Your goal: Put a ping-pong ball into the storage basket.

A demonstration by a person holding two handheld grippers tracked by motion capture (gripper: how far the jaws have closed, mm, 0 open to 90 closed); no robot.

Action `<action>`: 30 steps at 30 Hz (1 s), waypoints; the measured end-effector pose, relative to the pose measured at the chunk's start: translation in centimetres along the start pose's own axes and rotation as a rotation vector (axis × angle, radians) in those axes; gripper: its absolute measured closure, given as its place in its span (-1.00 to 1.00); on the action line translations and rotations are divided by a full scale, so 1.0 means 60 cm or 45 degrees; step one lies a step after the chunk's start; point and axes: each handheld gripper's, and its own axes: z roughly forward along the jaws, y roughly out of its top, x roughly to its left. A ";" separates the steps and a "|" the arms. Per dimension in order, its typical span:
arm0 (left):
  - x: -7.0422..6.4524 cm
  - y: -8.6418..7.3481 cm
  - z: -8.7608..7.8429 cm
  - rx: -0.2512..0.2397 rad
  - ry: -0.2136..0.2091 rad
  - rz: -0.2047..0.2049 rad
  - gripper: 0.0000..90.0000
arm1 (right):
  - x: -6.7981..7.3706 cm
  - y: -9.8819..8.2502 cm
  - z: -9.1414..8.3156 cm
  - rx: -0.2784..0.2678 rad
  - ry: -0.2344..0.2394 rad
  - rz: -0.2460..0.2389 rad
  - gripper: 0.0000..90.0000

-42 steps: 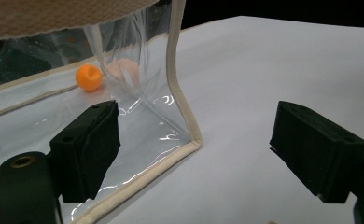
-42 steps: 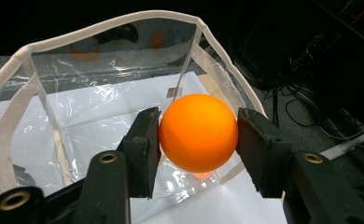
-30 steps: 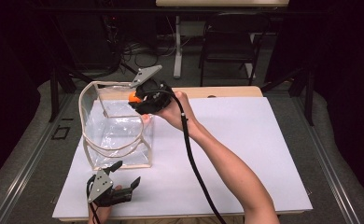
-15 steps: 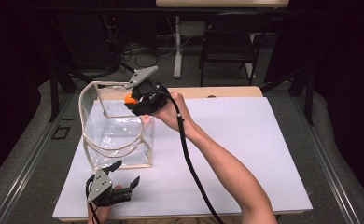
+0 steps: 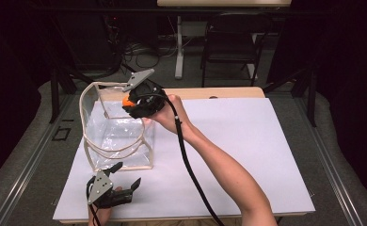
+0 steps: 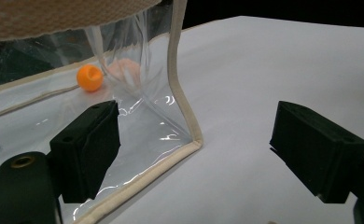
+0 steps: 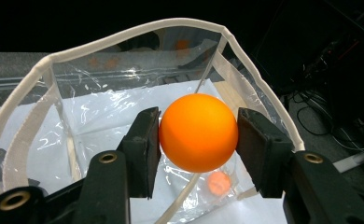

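Here the white table (image 5: pixel 247 141) lies under both tools, with a clear plastic bag (image 5: pixel 118 136), trimmed in cream webbing, standing open on it below the right tool (image 5: pixel 133 102). That tool hangs over the bag's far rim, its jaws closed tight on an orange ball (image 7: pixel 199 132), one pad pressed to each side; in the high view a sliver of orange (image 5: pixel 126 100) shows at its tip. A smaller orange ball (image 6: pixel 89 77) lies inside the bag, below and beyond the held one in the right gripper view, and ahead and to the left of the left tool (image 6: pixel 199 154) through the clear wall. The pale orange patch beside it may be a reflection, though the crinkled plastic makes that hard to judge. The left tool rests low near the table's front edge, just in front of the bag's near corner, jaws spread wide with nothing between them.
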 end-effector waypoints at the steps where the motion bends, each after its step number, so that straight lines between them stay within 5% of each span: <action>1: 0.000 0.000 0.000 0.001 -0.002 0.001 -0.65 | 0.001 0.000 0.001 0.004 0.003 -0.002 0.12; 30: -0.001 0.000 -0.002 -0.005 -0.002 -0.003 -0.66 | 0.015 -0.004 0.025 0.024 0.034 -0.017 0.12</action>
